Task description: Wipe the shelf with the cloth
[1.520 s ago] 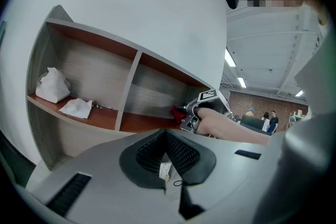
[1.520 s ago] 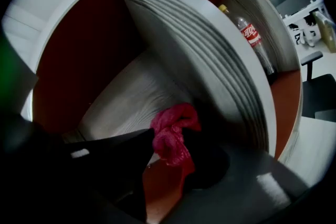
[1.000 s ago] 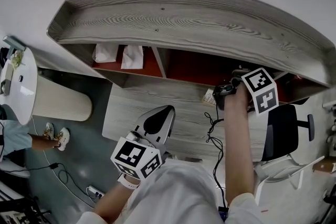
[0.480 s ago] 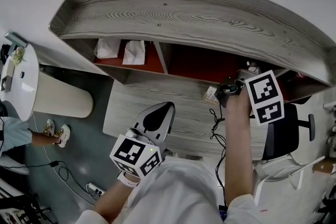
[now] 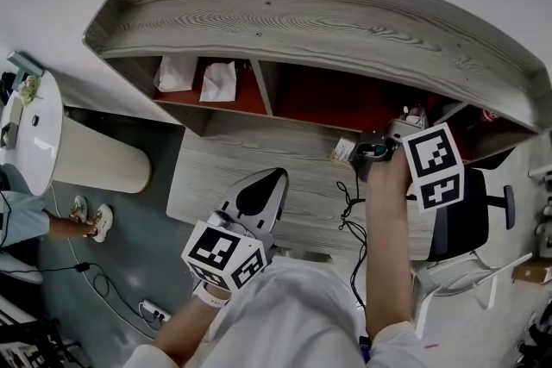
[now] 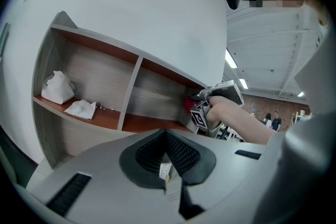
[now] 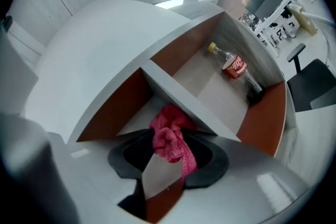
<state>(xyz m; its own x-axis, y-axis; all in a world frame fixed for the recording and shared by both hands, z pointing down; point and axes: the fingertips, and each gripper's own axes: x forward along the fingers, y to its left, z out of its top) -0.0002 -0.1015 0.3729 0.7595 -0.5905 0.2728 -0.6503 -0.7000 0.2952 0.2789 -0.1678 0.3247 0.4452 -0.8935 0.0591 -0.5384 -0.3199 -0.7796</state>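
Note:
A grey wooden shelf [image 5: 302, 21] with red-brown inner boards hangs on the wall above a desk. My right gripper [image 5: 407, 121] reaches into its lower right part, shut on a pink cloth [image 7: 170, 139]. In the right gripper view the cloth presses against the divider [image 7: 173, 94] between two compartments. The left gripper view shows the cloth [image 6: 190, 104] as a red patch by the right gripper [image 6: 212, 107]. My left gripper [image 5: 274, 181] stays low near my body, jaws together with nothing held [image 6: 167, 165].
A cola bottle [image 7: 233, 68] lies in the compartment right of the divider. Two white crumpled wads [image 6: 58, 86] [image 6: 81, 108] sit in the shelf's left compartment. Below are the grey desk [image 5: 259, 159] with cables [image 5: 349, 211], an office chair [image 5: 466, 215] and a round white table [image 5: 34, 142].
My right gripper with the cloth has shifted a little to the right along the shelf's lower opening. The left gripper has stayed where it was.

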